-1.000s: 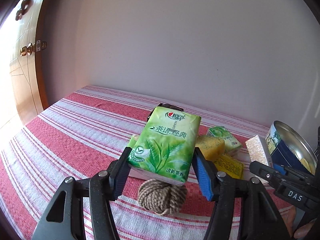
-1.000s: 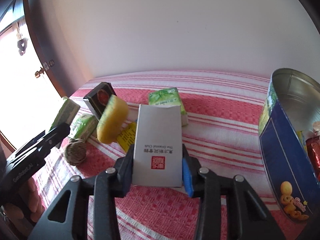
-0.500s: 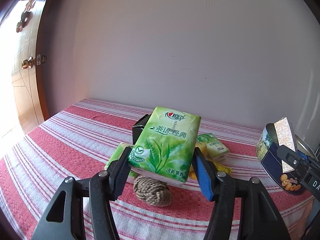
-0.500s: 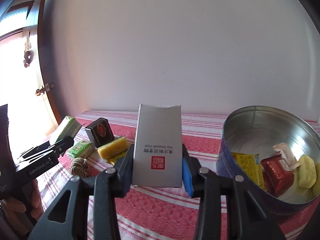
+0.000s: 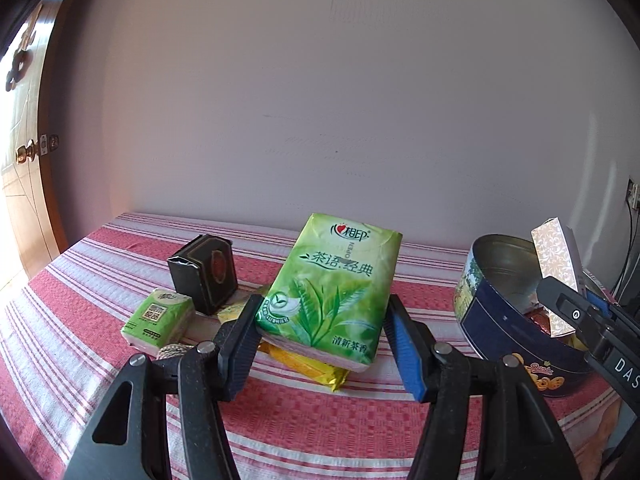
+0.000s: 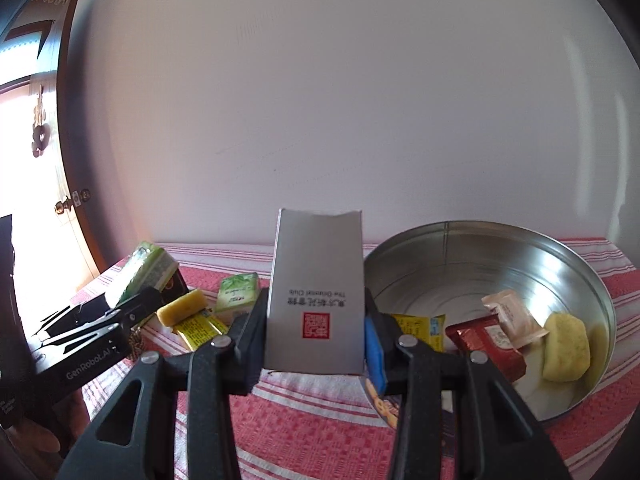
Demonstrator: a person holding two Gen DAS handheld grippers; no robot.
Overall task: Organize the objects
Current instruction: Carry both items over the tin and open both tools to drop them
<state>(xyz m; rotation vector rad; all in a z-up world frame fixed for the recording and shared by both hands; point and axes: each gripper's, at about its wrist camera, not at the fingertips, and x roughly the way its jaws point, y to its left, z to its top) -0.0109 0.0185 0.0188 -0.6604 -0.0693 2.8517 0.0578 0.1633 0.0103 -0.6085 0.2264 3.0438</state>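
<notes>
The left gripper (image 5: pixel 324 332) has its fingers pressed against both sides of a green tissue pack (image 5: pixel 330 284), holding it up clear of the red-striped cloth on the counter (image 5: pixel 100 360). Beneath and behind the pack lie a yellow foil packet (image 5: pixel 316 368), a smaller green tissue pack (image 5: pixel 158 318) and a dark square box (image 5: pixel 204 274) standing upright; a bit of rope knot (image 5: pixel 172 350) peeks out beside the left finger. The right gripper (image 6: pixel 316 328) clamps a silver-grey carton (image 6: pixel 316 292) between its fingers, the printed face turned upside down towards its camera, and holds it just at the near-left rim of the round tin (image 6: pixel 500 248), which stands towards the right edge of the counter. From the left wrist view the carton (image 5: pixel 556 268) hangs over the tin's (image 5: pixel 504 312) open mouth, tilted. Inside the tin rest a red sachet (image 6: pixel 486 340), a pale pink wrapped piece (image 6: pixel 512 316), a yellow sponge-like piece (image 6: pixel 566 346) and a yellow packet (image 6: pixel 420 326). Out on the cloth to the left lie a yellow block (image 6: pixel 182 312) and another small green pack (image 6: pixel 236 296), just beside one another.
</notes>
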